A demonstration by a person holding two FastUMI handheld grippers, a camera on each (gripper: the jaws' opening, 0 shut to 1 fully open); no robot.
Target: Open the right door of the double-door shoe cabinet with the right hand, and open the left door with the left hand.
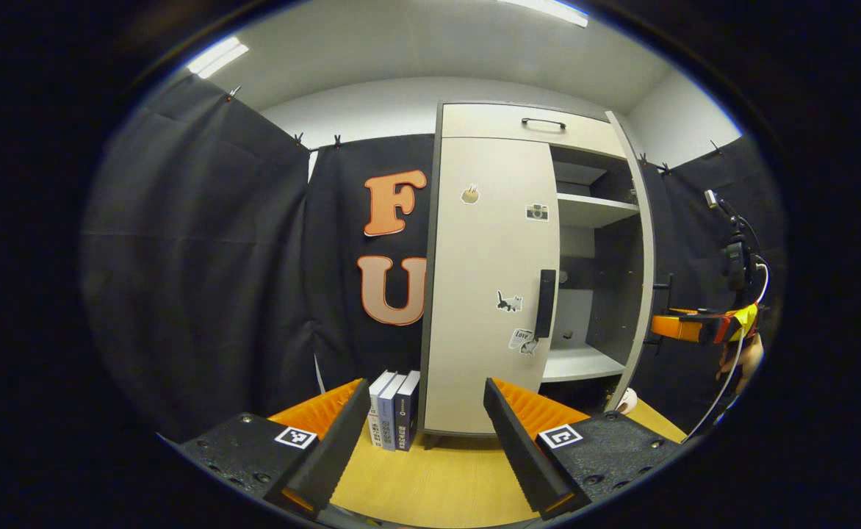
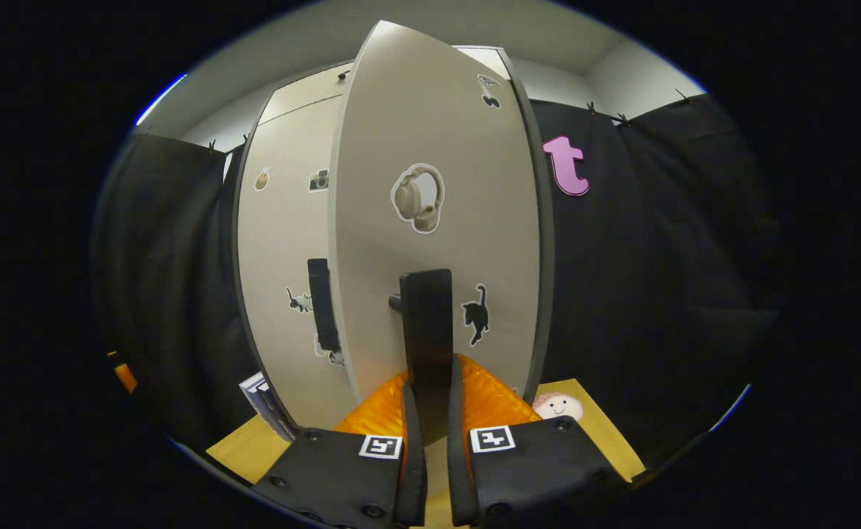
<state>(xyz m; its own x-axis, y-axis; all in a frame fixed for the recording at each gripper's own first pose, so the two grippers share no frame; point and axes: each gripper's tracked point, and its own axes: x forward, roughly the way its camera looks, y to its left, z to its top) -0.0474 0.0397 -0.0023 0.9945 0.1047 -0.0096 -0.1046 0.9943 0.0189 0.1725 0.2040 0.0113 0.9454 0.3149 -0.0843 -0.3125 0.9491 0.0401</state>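
While my right gripper (image 2: 430, 411) is clamped on the right door's handle (image 2: 425, 323), with both fingers pressed against the sides of that dark vertical bar, my left gripper (image 1: 416, 433) hangs with its fingers wide apart and nothing between them.

Seen in the right gripper view, the right door (image 2: 438, 220) stands swung well out from the shoe cabinet, its pale face turned toward my camera and carrying a headphone sticker (image 2: 417, 198) and a black cat sticker (image 2: 477, 314). The left gripper view confirms this: the right half of the shoe cabinet (image 1: 526, 125) is open, and I can see a white upper shelf (image 1: 592, 209) and a lower shelf (image 1: 577, 361) inside. At the far right of that view, my other gripper appears beside the edge of the opened door.

The left door (image 1: 493, 286) is still flat against the cabinet front, fully closed. Its dark vertical handle (image 1: 546, 303) sits along the door's right edge, well apart from my left fingers, which point toward the cabinet's lower front from over the wooden tabletop (image 1: 438, 477). A few books (image 1: 395, 408) stand on the table just beside the cabinet's left foot.

I judge the task roughly half done. The right door appears open far enough to count, though I have not yet let go of it. What remains is the whole left side: bringing my left gripper up to the left handle, closing on it, and pulling that door outward.
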